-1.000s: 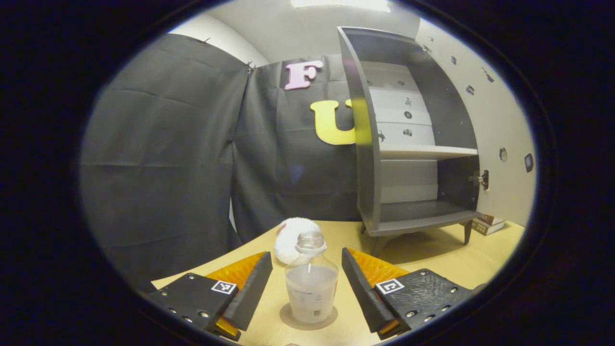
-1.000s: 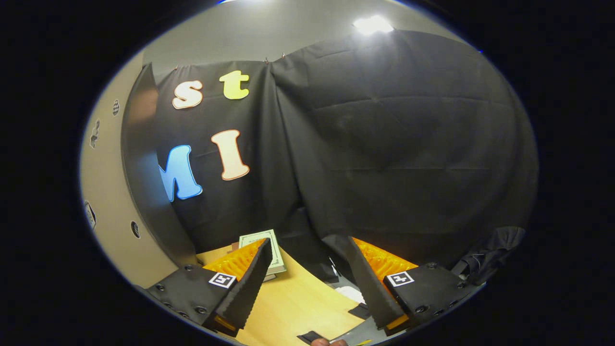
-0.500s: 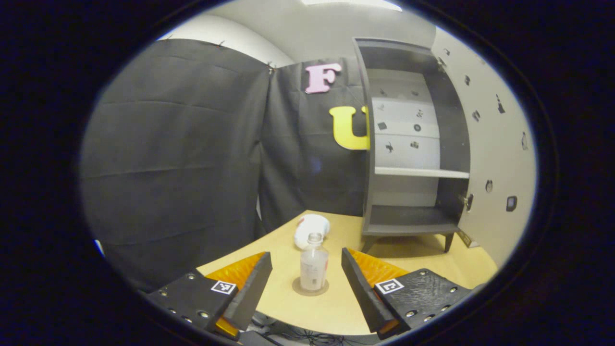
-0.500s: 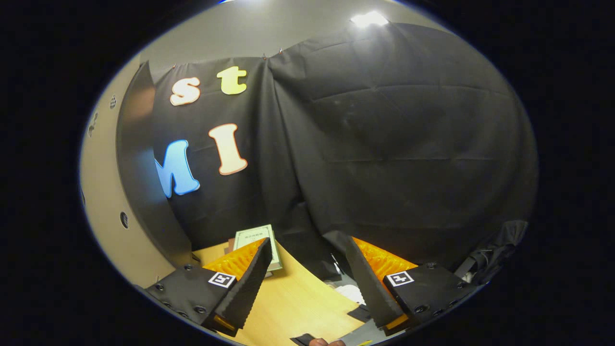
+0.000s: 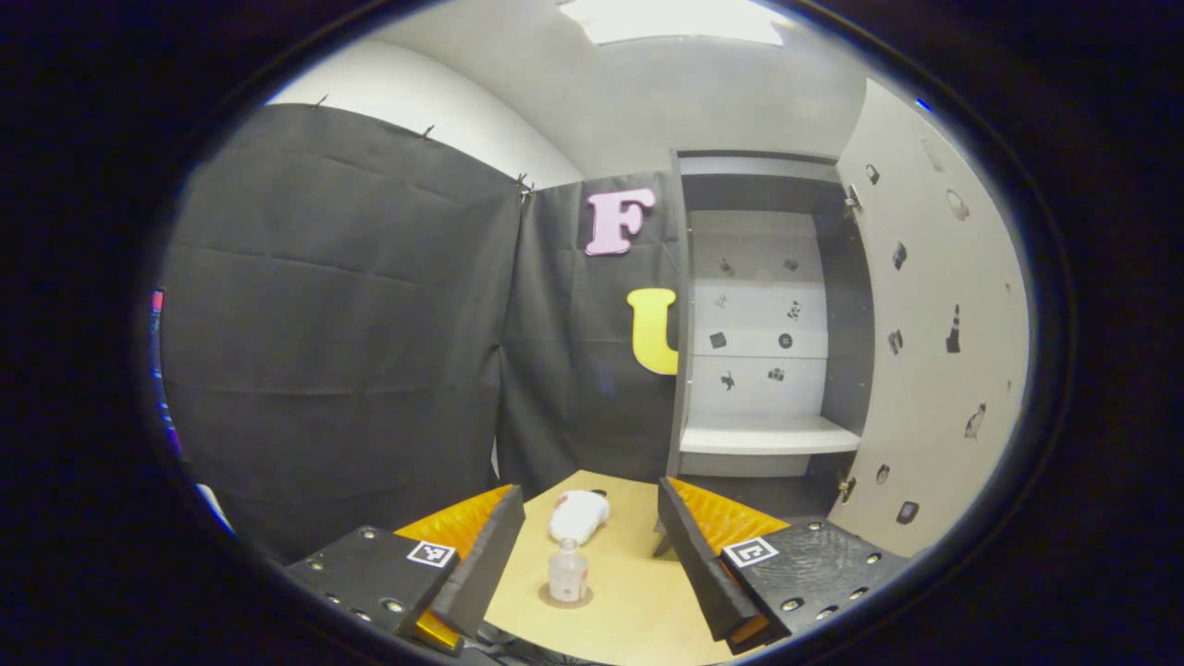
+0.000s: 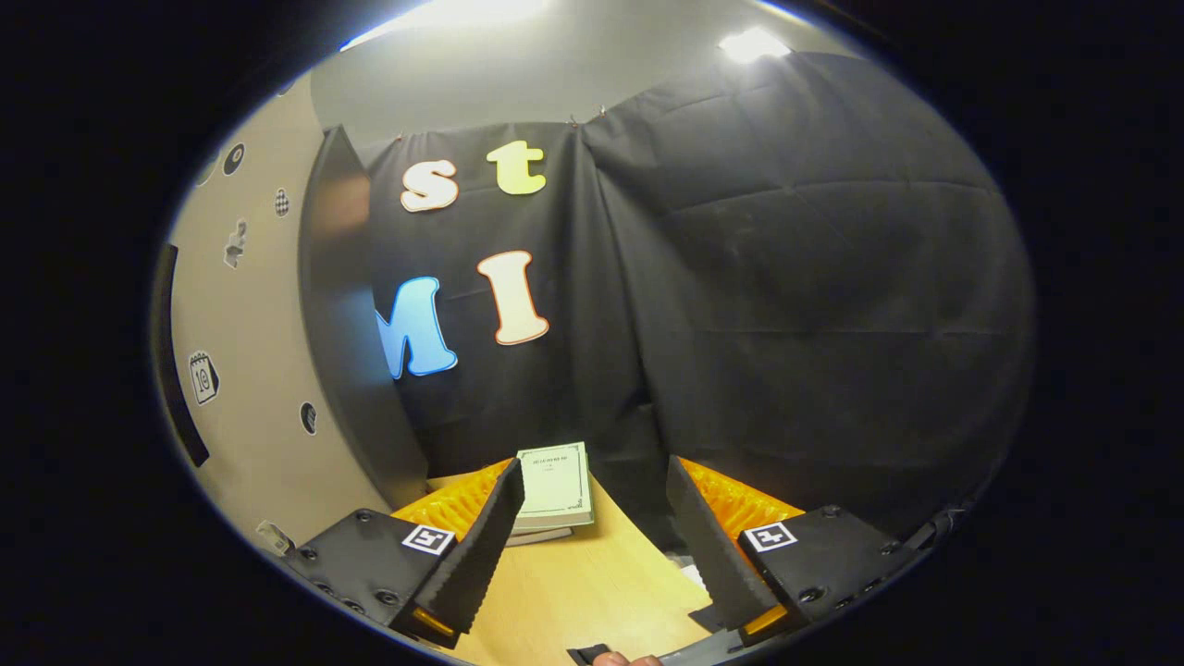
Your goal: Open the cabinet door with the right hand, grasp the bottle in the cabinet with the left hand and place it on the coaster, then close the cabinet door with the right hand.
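In the left gripper view, the left gripper (image 5: 587, 555) sits at the bottom of the frame with its jaws wide apart and nothing between them. Through the gap, lower centre, a small clear plastic bottle (image 5: 568, 578) stands upright on a round brown coaster (image 5: 566, 597), well apart from both fingers, on the pale wooden table (image 5: 629, 610). Just beyond the bottle, slightly higher in the frame, lies a white fluffy object (image 5: 579, 515). To the right of centre stands the grey cabinet (image 5: 768, 342), its white shelf (image 5: 768, 435) bare and its back panel dotted with small dark stickers. The cabinet door (image 5: 934, 342), pale and also carrying stickers, is swung open along the right side of the frame. In the right gripper view, the right gripper (image 6: 592, 546) is at the bottom of the frame, its jaws likewise spread apart and empty. Between them the wooden tabletop runs upward to a pale green book (image 6: 553, 486) lying flat on another book, centre lower frame. The open door's pale stickered face fills the left edge of this view, with its dark edge beside it.
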